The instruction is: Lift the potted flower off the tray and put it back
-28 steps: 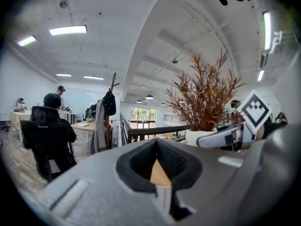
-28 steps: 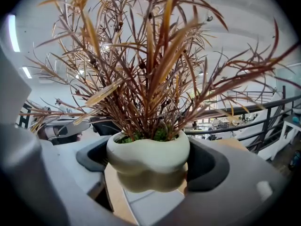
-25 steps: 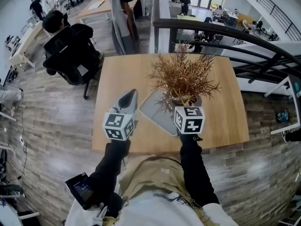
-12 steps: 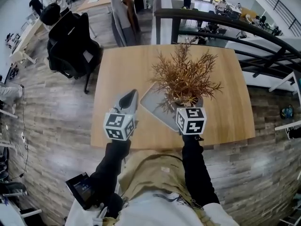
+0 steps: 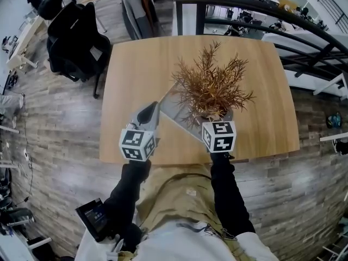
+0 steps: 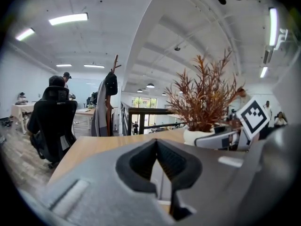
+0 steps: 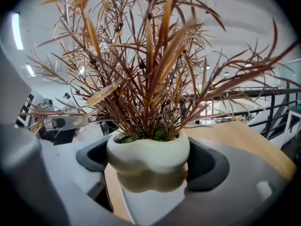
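Observation:
The potted flower has dry rust-brown fronds in a cream pot. My right gripper is shut on that pot, a jaw pad on each side. Just under the pot is the grey tray, on the wooden table; whether the pot's base touches the tray is hidden. In the left gripper view, the pot shows to the right. My left gripper hovers left of the tray, its tips together with nothing between them.
A black office chair stands off the table's far left corner. A dark railing runs behind the table's far edge, and a coat stand stands beyond it. The person's body is against the near edge.
The head view has shifted, so the table sits higher in the picture. Both grippers hold nearly the same places, the right still shut on the pot. More tray shows left of the plant.

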Demonstrator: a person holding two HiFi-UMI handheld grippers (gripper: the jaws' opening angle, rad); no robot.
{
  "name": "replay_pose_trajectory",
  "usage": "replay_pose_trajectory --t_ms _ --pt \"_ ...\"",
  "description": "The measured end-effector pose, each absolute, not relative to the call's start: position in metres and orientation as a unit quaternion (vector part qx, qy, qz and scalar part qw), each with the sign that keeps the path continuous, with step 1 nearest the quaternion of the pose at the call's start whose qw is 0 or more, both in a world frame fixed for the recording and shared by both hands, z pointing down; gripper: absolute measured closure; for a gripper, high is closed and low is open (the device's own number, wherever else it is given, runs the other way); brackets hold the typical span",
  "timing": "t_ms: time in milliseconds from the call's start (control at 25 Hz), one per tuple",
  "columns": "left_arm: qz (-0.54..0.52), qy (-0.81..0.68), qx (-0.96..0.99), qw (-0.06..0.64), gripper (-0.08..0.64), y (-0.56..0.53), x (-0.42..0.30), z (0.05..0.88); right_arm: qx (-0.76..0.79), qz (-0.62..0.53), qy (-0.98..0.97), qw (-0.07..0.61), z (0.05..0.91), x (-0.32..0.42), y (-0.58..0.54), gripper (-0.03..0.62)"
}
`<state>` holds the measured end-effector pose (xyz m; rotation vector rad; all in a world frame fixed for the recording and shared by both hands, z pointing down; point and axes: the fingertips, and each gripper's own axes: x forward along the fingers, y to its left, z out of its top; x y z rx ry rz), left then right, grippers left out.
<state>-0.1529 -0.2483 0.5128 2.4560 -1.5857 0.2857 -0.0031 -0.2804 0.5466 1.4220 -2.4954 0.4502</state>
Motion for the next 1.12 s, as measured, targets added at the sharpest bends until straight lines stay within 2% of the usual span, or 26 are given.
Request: replay_pose_trajectory --t_ms 560,1120 --pt "0.116 -0.528 0.833 0.118 0.558 -0.231 -0.156 0.586 0.463 0.153 -0.863 0.134 0.652 -0.024 -0.274 0.100" --pt "0.124 -0.524 0.836 0.106 0.558 -0.240 -0.165 0.611 0.476 0.178 -0.845 0.168 0.719 -0.030 -0.302 0.100"
